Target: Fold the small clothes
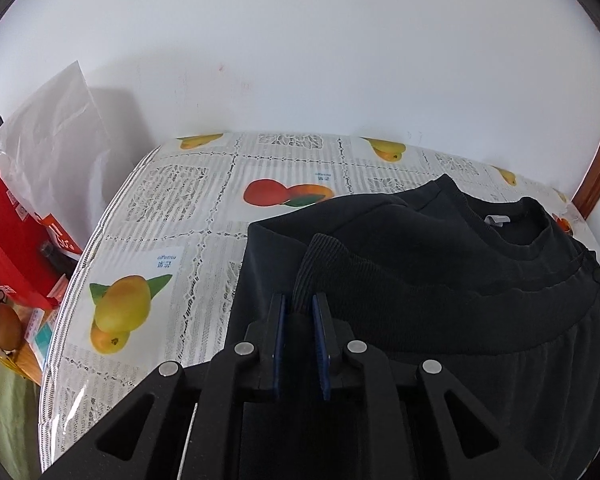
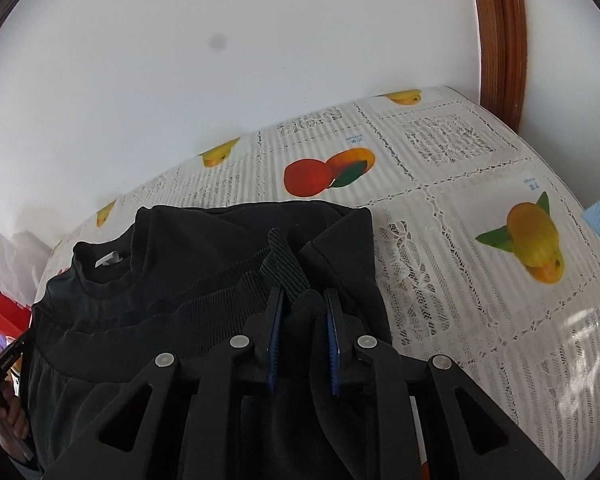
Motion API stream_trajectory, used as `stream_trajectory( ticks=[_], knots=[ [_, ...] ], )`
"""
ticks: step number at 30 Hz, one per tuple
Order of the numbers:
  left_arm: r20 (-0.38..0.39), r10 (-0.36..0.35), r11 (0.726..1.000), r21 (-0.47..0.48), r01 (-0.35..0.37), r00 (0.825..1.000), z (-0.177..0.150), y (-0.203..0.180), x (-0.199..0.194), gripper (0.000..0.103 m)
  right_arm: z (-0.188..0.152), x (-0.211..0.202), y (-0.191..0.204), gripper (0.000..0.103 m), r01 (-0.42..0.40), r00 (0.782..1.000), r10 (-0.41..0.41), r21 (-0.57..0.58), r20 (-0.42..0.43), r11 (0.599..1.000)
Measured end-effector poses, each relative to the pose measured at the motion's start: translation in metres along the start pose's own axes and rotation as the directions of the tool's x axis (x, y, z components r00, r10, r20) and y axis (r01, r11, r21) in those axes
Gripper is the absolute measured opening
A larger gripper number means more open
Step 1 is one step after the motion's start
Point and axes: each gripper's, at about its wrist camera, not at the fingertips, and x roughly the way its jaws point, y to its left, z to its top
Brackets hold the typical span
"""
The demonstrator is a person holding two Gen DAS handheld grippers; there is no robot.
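Two holds to confirm before the next move. Find the left gripper point(image 1: 300, 309) closed on a pinch of the ribbed black band point(image 1: 380, 268) of the black knit sweatshirt point(image 1: 440, 304), with cloth filling the narrow gap between the blue pads point(image 1: 279, 332). Find the right gripper point(image 2: 305, 300) likewise clamped on a bunched black fold of the same garment, beside a ribbed cuff point(image 2: 284, 268). Locate the sweatshirt point(image 2: 172, 280) flat on the fruit-printed, lace-patterned plastic tablecloth point(image 1: 160, 208), close to the near edge, with the round ribbed neckline point(image 1: 536, 232) and its white label point(image 1: 496, 220) at the far end, toward the white wall point(image 1: 300, 60). Read the long axis as running away from both sets of fingers, hem end near and neckline ahead. Note the left hold at the garment's left side and the right hold at its right side, with the ribbed band spanning between them and the neckline roughly equally far from both. Judge the coming move as carrying the held band forward toward the neckline; keep both holds level to avoid a skewed fold.
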Motion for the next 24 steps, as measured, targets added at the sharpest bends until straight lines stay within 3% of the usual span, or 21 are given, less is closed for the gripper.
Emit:
stream_trajectory(
  ticks=[2,4,9,12,17,21,24],
  knots=[
    [-0.01,-0.004,1.0,0.002,0.004,1.0,-0.002,-0.002,-0.003,0.018,-0.002,-0.01,0.006,0.024,0.026,1.0,-0.026,-0.029,0.012,0.999],
    [-0.017,-0.004,1.0,0.007,0.004,1.0,-0.006,-0.004,-0.008,0.019,-0.01,-0.026,0.014,0.036,0.083,0.996,-0.079,-0.088,0.048,0.993],
    [-0.037,0.021,0.999,0.035,-0.02,0.999,-0.027,-0.002,-0.027,0.022,-0.042,-0.061,0.009,0.037,0.13,0.99,-0.119,-0.149,0.079,0.98],
    [-0.073,0.024,0.999,0.031,-0.022,0.997,-0.048,0.009,-0.04,0.023,-0.068,-0.075,-0.008,0.037,0.185,0.982,-0.176,-0.141,0.072,0.973],
    [-0.086,0.018,1.0,-0.008,-0.019,0.996,-0.084,0.037,-0.066,0.024,-0.105,-0.103,-0.029,0.037,0.201,0.979,-0.197,-0.114,0.048,0.973],
    [-0.091,-0.023,0.999,-0.042,0.019,0.996,-0.109,0.058,-0.087,0.028,-0.114,-0.135,-0.011,0.038,0.211,0.976,-0.202,-0.116,0.084,0.971],
    [-0.088,-0.034,0.998,-0.057,0.029,0.996,-0.125,0.068,-0.103,0.032,-0.118,-0.149,0.022,0.047,0.196,0.977,-0.179,-0.153,0.115,0.969]
  ],
)
